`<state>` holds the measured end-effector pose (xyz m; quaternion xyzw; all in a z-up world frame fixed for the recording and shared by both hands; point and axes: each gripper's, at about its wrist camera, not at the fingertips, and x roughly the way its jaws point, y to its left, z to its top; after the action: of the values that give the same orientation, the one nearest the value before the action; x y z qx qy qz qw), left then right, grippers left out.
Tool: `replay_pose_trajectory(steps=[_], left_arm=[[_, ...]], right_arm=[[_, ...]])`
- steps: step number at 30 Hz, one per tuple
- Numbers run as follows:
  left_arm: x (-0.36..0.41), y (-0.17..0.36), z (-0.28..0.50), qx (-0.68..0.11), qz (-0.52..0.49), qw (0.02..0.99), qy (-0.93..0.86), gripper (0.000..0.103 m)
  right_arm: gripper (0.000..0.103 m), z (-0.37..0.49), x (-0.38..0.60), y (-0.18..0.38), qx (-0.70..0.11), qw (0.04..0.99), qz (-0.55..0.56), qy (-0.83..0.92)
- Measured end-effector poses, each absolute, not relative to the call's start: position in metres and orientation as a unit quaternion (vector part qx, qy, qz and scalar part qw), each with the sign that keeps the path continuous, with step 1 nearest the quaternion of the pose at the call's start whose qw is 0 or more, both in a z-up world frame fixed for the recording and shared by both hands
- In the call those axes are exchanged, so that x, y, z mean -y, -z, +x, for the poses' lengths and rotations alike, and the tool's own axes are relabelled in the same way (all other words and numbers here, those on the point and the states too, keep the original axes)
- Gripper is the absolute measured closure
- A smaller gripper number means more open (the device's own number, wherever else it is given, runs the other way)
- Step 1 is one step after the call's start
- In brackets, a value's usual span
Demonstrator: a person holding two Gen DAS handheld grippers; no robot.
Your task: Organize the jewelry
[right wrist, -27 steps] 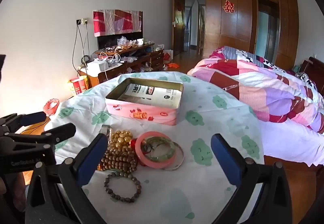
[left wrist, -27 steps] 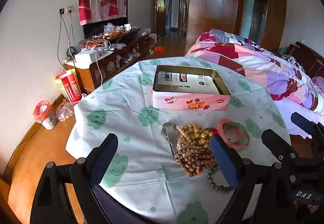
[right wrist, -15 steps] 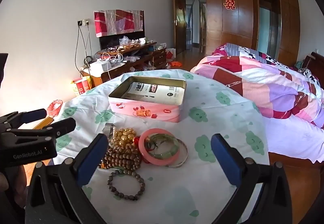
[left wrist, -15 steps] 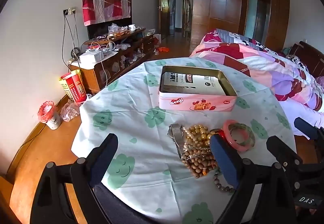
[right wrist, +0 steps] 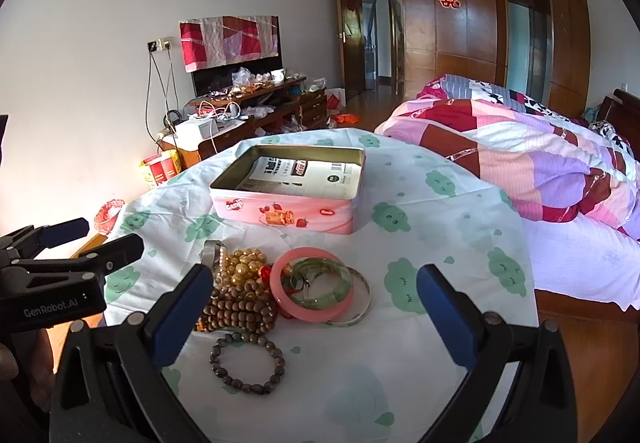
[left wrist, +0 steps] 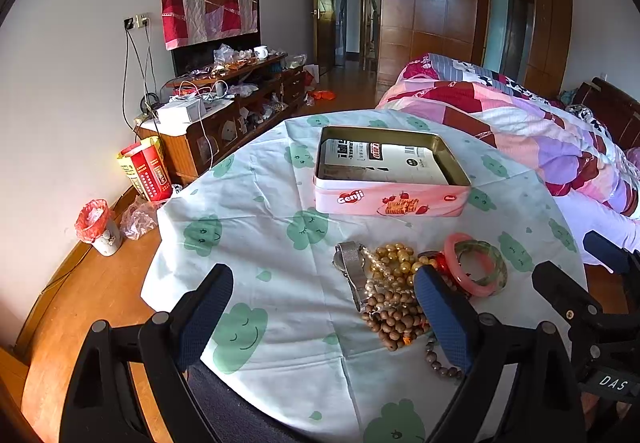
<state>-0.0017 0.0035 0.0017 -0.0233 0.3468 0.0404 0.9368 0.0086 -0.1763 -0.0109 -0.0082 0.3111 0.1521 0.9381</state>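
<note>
Left gripper [left wrist: 322, 307]: jaws spread wide, holding nothing, hovering above the near edge of the counter [left wrist: 256, 203]. Right gripper [right wrist: 314, 305]: jaws likewise wide apart and empty, above the counter's near edge.

Counter is round, covered with a pale cloth printed with green clouds. Pink biscuit tin [right wrist: 290, 185] stands lidless at 12 o'clock from the jewelry, well apart from it; a printed packet lies flat inside.

Jewelry is heaped just in front of the grippers. In the right wrist view: pink bangle [right wrist: 280, 293] overlaps a green bangle [right wrist: 334, 285] and a thin metal bangle [right wrist: 362, 307] at its 3 o'clock side. Gold bead strand [right wrist: 242, 267] lies at 9 o'clock from the pink bangle, touching brown wooden beads [right wrist: 240, 309] at its 6 o'clock. Dark bead bracelet [right wrist: 248, 361] lies alone at 6 o'clock from the heap, just apart. Metal watch [left wrist: 352, 267] lies at the heap's 9 o'clock edge.

Quilted bed [right wrist: 540, 163] stands at 2 o'clock beyond the counter.
</note>
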Motion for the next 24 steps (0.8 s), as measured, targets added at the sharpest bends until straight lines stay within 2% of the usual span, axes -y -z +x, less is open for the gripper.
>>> replay_pose_trajectory(steps=[24], left_arm=[[-0.0034,-0.0001,-0.0006,-0.35,-0.022,0.935,-0.042,0.011]], right_arm=[[0.0,0.01,0.1821,0.0097,-0.312,0.941,-0.013,-0.133]])
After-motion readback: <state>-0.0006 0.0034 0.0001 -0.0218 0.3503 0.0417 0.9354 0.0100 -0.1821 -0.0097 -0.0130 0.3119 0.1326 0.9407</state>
